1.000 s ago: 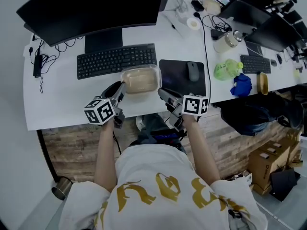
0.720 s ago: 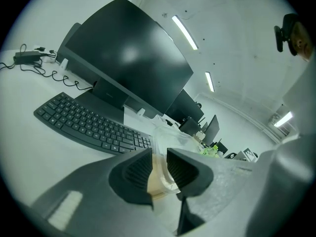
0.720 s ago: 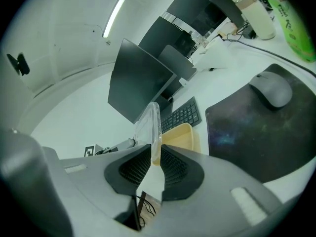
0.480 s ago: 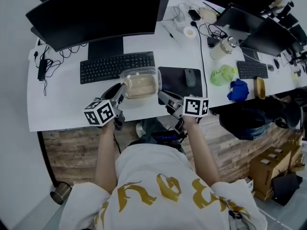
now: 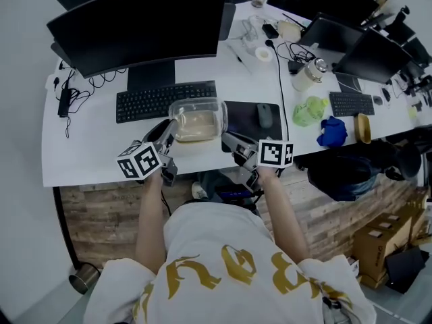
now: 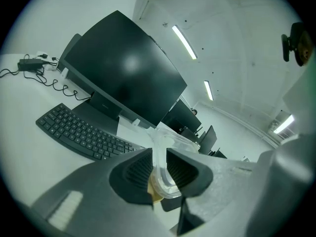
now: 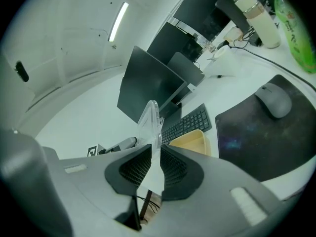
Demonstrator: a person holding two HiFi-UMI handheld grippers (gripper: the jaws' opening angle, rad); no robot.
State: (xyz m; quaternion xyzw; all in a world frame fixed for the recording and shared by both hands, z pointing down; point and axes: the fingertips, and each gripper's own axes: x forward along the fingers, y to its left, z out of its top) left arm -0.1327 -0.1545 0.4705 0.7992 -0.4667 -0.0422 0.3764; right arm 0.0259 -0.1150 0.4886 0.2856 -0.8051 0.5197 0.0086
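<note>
Sideways, clear container (image 5: 197,119), long axis left to right

Your head camera looks steeply down on the left gripper (image 5: 170,125) and right gripper (image 5: 227,138). Their own cameras sit just behind the jaws, facing forward. All three views share the keyboard (image 5: 165,101) beyond.

Here's a white short-sleeved T-shirt (image 5: 216,229) with gold ornate lettering (image 5: 233,277) curling right across it, and the sleeves are cut short and loose. Now the left gripper (image 5: 170,130) — grey moulded plastic shell, with a white cube with black square markers (image 5: 140,160) mounted on it. The right gripper (image 5: 231,140) is its twin, marker cube (image 5: 275,152) bold in black and white. In close on the left gripper view — matte grey housing, black ribbed pads (image 6: 138,169) lining the jaws, one pale rectangular patch (image 6: 66,206) on the shell. The right gripper view shows the same ribbed pads (image 7: 134,169) and pale patch (image 7: 245,200).
</note>
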